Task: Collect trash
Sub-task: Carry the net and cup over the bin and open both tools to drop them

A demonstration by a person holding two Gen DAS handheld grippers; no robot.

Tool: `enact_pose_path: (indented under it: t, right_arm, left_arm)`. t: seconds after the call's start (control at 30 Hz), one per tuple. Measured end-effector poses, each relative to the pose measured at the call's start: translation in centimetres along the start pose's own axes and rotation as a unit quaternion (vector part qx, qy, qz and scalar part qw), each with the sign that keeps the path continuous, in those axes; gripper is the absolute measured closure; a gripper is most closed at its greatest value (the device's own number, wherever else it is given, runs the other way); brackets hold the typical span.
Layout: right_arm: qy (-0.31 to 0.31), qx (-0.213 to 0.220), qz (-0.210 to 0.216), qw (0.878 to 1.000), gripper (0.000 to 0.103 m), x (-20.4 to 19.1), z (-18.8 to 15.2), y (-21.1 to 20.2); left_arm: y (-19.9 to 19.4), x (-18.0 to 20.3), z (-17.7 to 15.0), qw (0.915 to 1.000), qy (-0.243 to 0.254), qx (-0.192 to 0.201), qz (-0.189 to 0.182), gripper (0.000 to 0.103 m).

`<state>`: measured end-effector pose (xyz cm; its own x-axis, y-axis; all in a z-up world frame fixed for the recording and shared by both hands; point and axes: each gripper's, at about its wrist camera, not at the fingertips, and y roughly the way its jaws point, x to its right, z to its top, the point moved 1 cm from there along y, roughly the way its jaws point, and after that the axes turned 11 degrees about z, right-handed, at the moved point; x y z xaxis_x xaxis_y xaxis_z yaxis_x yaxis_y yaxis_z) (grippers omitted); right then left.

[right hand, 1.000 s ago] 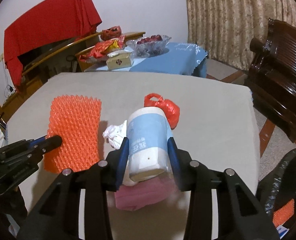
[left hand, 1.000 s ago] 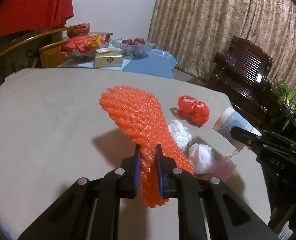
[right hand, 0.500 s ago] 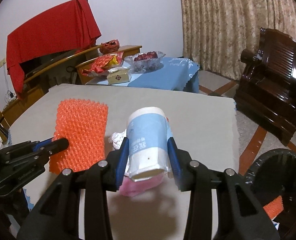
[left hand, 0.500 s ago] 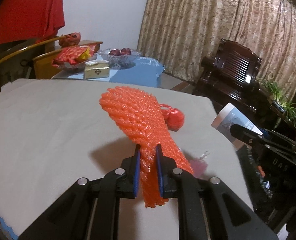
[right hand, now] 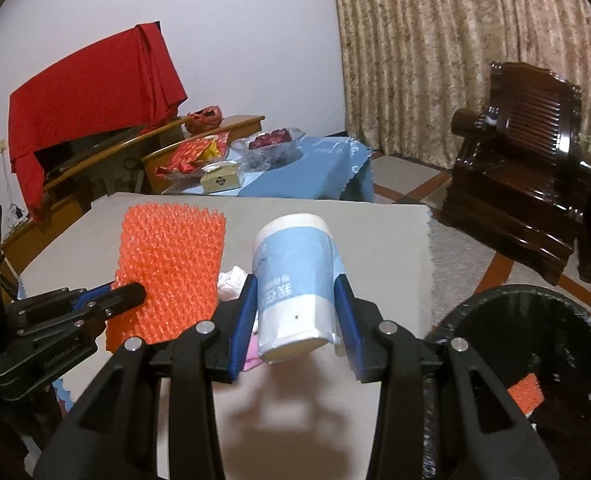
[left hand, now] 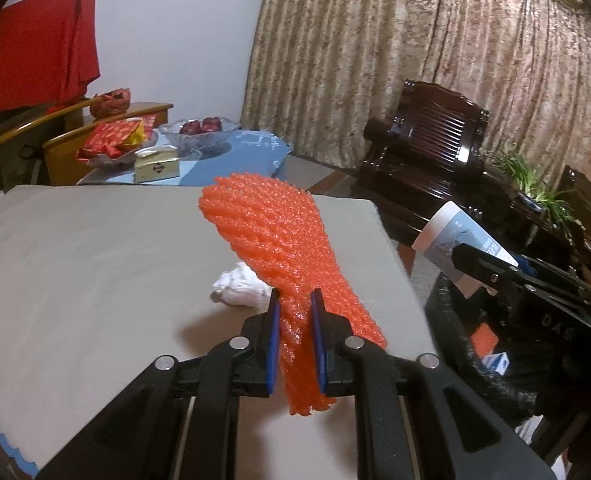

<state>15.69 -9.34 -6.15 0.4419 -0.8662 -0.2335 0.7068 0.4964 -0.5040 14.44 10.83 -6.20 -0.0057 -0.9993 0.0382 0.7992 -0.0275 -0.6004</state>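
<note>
The left gripper [left hand: 295, 336] is clamped nearly closed on the lower end of an orange foam fruit net [left hand: 279, 248], which stands up out of the jaws above the tabletop [left hand: 95, 260]. The right gripper [right hand: 297, 312] is partly closed around a blue-and-white paper cup [right hand: 295, 280], pads pressing both sides; the cup lies on its side in the grip, base toward the camera.

Both pieces look lifted clear of the table, so the step in hand is judged to be the carry to the bin. The next move calls for swinging each gripper out past the tabletop's right edge until it is over the bin's mouth, then letting the jaws part; the cup is closer to the bin and seems likely to go first.

Just beyond the grippers, a crumpled white tissue [left hand: 239, 290] lies on the tabletop, toward the right edge, and something pink [right hand: 251, 358] shows under the cup; both remain to collect.

The black-lined trash bin [right hand: 575, 320] stands on the floor beside the table's right edge. Inside it lies another orange foam piece [right hand: 527, 396], plus a small white-and-blue item [left hand: 495, 360] too small to name.

Farther off, a blue-clothed side table [right hand: 327, 168] carries a glass bowl [right hand: 271, 144] of dark red fruit.
</note>
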Motion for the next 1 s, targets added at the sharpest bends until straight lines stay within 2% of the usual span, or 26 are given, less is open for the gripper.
enact_pose_path:
  t: [0.33, 1.0]
  right_arm:
    - [0.016, 0.029, -0.033, 0.999, 0.065, 2.5, -1.1, -5.1]
    - [0.046, 0.045, -0.126, 0.99, 0.065, 9.4, -4.0, -12.7]
  left_arm:
    - [-1.2, 4.3, 0.0, 0.999, 0.026, 0.013, -0.033, 0.089]
    - [-2.0, 15.0, -0.7, 0.9903, 0.081, 0.021, -0.111, 0.089]
